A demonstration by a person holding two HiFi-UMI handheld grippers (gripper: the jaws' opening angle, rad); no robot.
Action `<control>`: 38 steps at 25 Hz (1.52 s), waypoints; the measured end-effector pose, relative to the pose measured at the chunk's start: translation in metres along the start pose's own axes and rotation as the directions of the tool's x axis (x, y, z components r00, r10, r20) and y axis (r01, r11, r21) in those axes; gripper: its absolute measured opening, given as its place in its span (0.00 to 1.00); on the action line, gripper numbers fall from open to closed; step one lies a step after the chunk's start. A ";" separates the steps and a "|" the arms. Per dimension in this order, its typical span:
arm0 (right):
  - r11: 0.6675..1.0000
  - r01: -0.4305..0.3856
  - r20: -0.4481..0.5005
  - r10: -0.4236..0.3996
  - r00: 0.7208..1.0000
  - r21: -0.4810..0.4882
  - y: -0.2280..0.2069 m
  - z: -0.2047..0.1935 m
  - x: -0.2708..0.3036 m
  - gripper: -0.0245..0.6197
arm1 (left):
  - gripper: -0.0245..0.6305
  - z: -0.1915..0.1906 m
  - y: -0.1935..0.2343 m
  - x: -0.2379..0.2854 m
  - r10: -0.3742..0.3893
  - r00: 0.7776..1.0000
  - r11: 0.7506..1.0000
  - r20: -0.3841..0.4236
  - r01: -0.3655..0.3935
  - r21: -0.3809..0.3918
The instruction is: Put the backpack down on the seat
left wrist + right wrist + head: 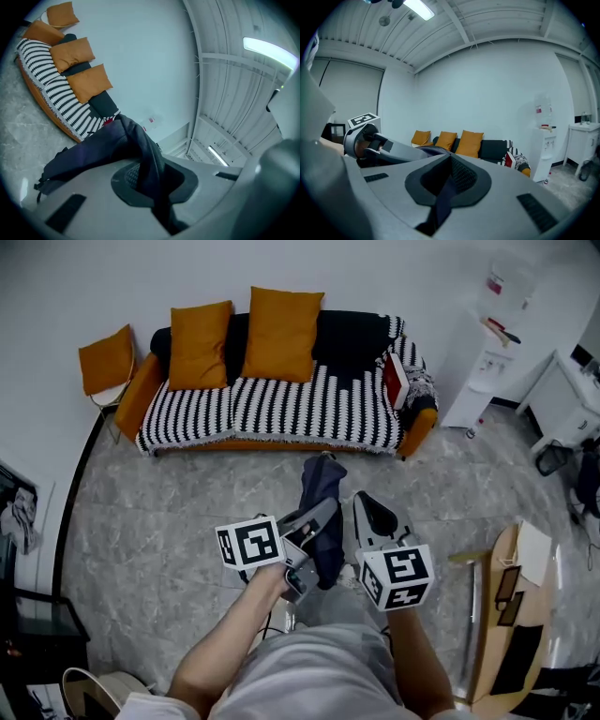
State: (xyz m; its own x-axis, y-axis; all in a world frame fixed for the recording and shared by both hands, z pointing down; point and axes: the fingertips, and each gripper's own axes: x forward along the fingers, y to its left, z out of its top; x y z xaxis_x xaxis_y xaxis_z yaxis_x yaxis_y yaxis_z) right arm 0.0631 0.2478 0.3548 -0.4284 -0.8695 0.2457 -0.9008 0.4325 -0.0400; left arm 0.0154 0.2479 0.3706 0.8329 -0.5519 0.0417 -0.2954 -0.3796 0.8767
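Observation:
A dark navy backpack (322, 491) hangs above the grey marble floor in front of me, between my two grippers. My left gripper (317, 517) is shut on a fold of the backpack's fabric (140, 154), which runs down between its jaws. My right gripper (364, 506) is shut on a dark strap (443, 199) of the backpack. The seat is a sofa (281, 407) with a black-and-white striped cover and three orange cushions, standing against the far wall. The same sofa (55, 96) shows at the upper left of the left gripper view, and small in the background as the sofa (490, 151) in the right gripper view.
A red-and-white thing (395, 381) leans at the sofa's right end. A chair with an orange cushion (107, 360) stands left of the sofa. At the back right are a water dispenser (491, 329) and a white cabinet (565, 395). A wooden table (527, 620) is close on my right.

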 end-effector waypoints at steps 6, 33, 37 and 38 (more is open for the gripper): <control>1.000 -0.005 0.000 0.005 1.000 0.000 -0.049 0.006 0.043 0.04 | 0.06 0.021 0.021 0.053 0.035 0.999 0.999 -0.016 -0.035 -0.010; 0.994 -0.105 -0.042 0.107 0.993 0.042 -0.192 0.015 0.139 0.04 | 0.06 0.078 0.064 0.201 0.116 0.993 0.993 0.011 -0.116 -0.027; 0.995 -0.098 -0.050 0.100 0.994 0.035 -0.203 0.013 0.154 0.04 | 0.06 0.091 0.078 0.211 0.119 0.993 0.992 0.021 -0.119 -0.037; 0.995 -0.096 -0.053 0.097 0.994 0.036 -0.206 0.013 0.158 0.04 | 0.06 0.095 0.081 0.213 0.119 0.993 0.992 0.023 -0.118 -0.040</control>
State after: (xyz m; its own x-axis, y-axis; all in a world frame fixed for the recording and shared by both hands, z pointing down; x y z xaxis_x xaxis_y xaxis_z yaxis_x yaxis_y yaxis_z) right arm 0.1797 0.0180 0.3898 -0.5096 -0.8093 0.2920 -0.8577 0.5047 -0.0982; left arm 0.1243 0.0289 0.4054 0.7809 -0.6100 0.1347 -0.3725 -0.2816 0.8843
